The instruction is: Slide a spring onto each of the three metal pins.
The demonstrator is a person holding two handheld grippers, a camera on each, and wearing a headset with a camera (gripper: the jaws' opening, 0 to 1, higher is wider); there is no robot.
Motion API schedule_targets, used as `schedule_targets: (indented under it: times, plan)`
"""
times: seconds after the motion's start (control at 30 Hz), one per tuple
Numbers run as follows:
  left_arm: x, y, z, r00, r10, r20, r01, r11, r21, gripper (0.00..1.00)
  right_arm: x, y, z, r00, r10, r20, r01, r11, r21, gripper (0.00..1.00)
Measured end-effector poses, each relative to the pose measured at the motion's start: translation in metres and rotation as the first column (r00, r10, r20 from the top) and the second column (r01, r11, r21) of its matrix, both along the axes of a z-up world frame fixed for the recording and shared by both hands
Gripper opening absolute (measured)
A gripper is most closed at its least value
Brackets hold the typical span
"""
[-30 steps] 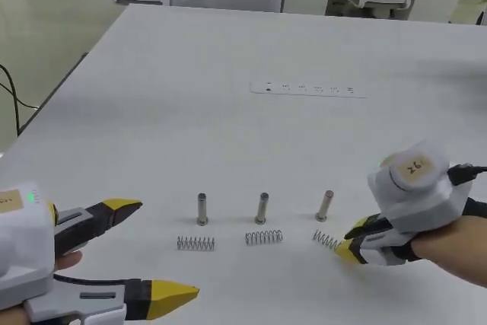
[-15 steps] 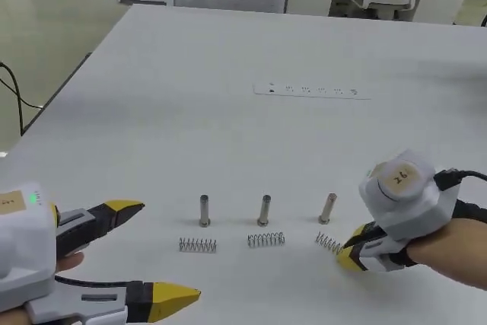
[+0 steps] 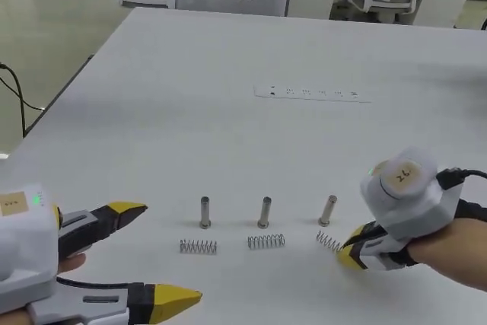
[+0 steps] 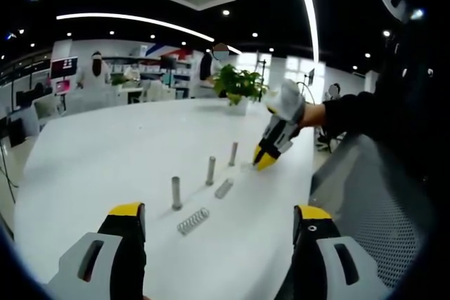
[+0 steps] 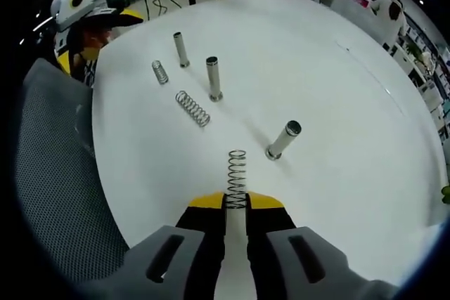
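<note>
- The right gripper [image 5: 236, 200] has its jaws drawn almost together, with just a narrow slot between the yellow tips. The near end of the right spring [image 5: 236, 166] sits pinched in that slot.
- The rest of that spring lies flat on the white table [image 3: 228, 112], running straight out toward 12 o'clock in the right gripper view.
- In the same view the right pin [image 5: 283, 140] stands just beside the spring's far end, at about 2 o'clock from it, and the two are not touching.
- The left gripper [image 3: 166, 253] is at about 8 o'clock from the row of pins in the head view, well apart from them. Its jaws are spread wide and hold nothing.
- In the head view three pins stand on end in a row across the table: the left pin [image 3: 205, 212], the middle pin [image 3: 264, 212] and the right one. Each shaft is bare.
- The left spring [image 3: 198, 246] lies on its side at 6 o'clock from the left pin, near it but apart.
- The middle spring [image 3: 265, 242] lies the same way at 6 o'clock from the middle pin.
- The right spring lies at 6 o'clock from the right pin, and the right gripper's tips meet it at its 4 o'clock end.
- In the left gripper view the right gripper's yellow tips are down at the table at 3 o'clock from the farthest pin.
- A power strip [image 3: 312, 92] lies flat at 12 o'clock from the pins, well apart from them.
</note>
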State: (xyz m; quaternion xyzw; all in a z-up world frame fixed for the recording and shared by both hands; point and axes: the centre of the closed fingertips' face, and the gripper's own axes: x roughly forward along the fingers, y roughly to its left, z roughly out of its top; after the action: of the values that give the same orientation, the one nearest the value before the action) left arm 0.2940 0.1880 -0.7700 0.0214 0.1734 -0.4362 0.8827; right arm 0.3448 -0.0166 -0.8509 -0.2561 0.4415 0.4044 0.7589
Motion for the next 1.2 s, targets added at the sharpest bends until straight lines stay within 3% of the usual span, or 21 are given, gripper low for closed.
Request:
schedule_targets:
  times: [0.53, 0.9, 1.2]
  plan:
    - [-0.001, -0.015, 0.003, 0.999, -0.048, 0.012, 0.048, 0.999, 0.01, 0.81, -0.013, 0.032, 0.035, 0.993, 0.114, 0.013, -0.115, 0.991, 0.067, 0.07]
    - [0.0, -0.037, 0.006, 0.991, -0.131, 0.031, 0.13, 0.991, 0.028, 0.72, -0.022, 0.059, 0.047, 0.973, 0.231, 0.018, -0.232, 0.97, 0.072, 0.07]
    - [0.0, -0.056, 0.004, 0.977, -0.209, 0.04, 0.208, 0.977, 0.046, 0.58, -0.029, 0.073, 0.053, 0.953, 0.301, 0.021, -0.302, 0.951, 0.07, 0.07]
